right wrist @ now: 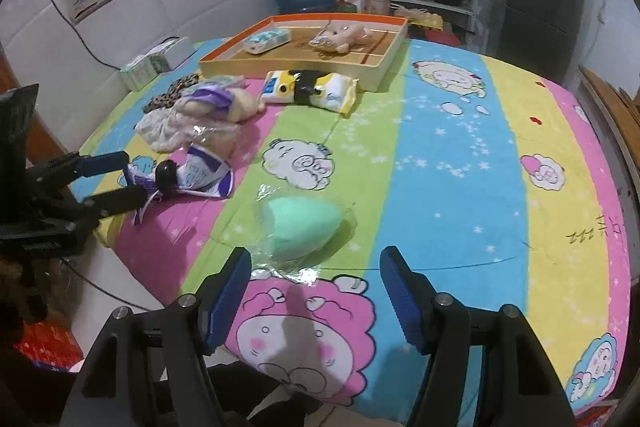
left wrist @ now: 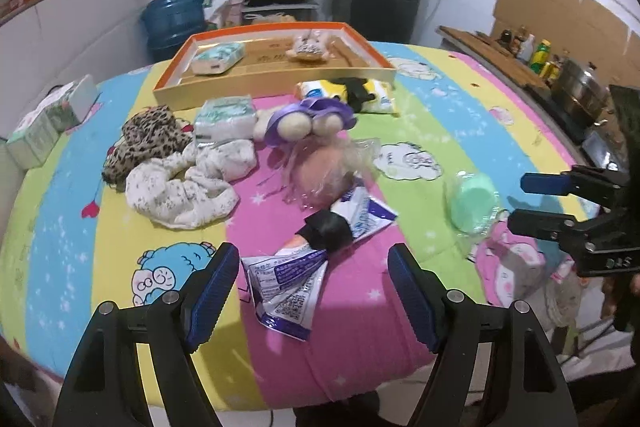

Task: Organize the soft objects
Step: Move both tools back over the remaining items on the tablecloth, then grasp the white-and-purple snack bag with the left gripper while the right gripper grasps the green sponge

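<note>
My left gripper (left wrist: pixel 314 291) is open above a white-and-purple packet bundle (left wrist: pixel 288 287) bound by a black band (left wrist: pixel 328 229); its pads do not touch it. My right gripper (right wrist: pixel 316 291) is open too, just short of a green sponge in clear wrap (right wrist: pixel 300 227), which also shows in the left wrist view (left wrist: pixel 474 203). Each view shows the other gripper: the right gripper (left wrist: pixel 520 203) and the left gripper (right wrist: pixel 130 179). An orange-rimmed tray (left wrist: pixel 276 77) at the back holds a tissue pack (left wrist: pixel 218 57) and a plush toy (left wrist: pixel 310 47).
On the striped cartoon cover lie a leopard cloth (left wrist: pixel 148 139), a white floral cloth (left wrist: pixel 184 187), a tissue pack (left wrist: pixel 226 117), a purple-ribboned plush (left wrist: pixel 308 121) and banded yellow packs (left wrist: pixel 352 93). Tissue boxes (left wrist: pixel 48 121) sit at the left edge. A water jug (left wrist: pixel 174 15) stands behind.
</note>
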Tool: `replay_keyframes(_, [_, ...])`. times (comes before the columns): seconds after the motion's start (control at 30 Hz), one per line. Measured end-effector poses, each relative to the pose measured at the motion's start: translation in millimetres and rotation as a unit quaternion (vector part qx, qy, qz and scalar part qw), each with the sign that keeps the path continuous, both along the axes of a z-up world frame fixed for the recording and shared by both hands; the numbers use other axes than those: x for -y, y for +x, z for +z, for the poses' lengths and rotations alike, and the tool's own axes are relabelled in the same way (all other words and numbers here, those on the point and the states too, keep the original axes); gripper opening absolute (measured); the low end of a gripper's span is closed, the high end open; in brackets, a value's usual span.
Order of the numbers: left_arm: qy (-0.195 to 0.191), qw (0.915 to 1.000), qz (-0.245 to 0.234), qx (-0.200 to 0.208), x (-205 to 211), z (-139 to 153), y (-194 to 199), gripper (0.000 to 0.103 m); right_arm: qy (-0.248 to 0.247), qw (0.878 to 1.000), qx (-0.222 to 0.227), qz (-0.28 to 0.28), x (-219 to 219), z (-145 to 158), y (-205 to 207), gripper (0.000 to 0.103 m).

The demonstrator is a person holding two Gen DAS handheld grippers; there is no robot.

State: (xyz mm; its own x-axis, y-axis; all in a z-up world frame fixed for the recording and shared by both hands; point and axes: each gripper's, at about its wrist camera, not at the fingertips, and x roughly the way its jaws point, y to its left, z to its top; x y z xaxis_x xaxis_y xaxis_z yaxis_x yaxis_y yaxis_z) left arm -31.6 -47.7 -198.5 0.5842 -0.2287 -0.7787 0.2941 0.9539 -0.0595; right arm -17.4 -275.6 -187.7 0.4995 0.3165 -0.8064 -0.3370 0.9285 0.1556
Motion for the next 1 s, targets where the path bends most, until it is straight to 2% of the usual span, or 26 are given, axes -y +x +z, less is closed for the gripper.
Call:
replay_keyframes(0.1, [0.001,0.9999,0.009,0.010,0.8,-2.9,3.4,0.078,0.001,1.000,0.005,0.004,-7.2,-2.0,2.7,0.067])
replay_keyframes(0.63, [0.026,0.9996,0.006,-0.005,17.7,-21.9,27.9,0.078,-0.002,1.000,-0.006,0.013,-17.3,-17.6,26.1,0.066])
replay_keyframes(1.0, [0.030,0.9994,0.004,-0.019,25.6,-35.7,38.2,0.078,-0.008,1.000,-0.018,0.022,-23.3,-31.0,36.2,0.066])
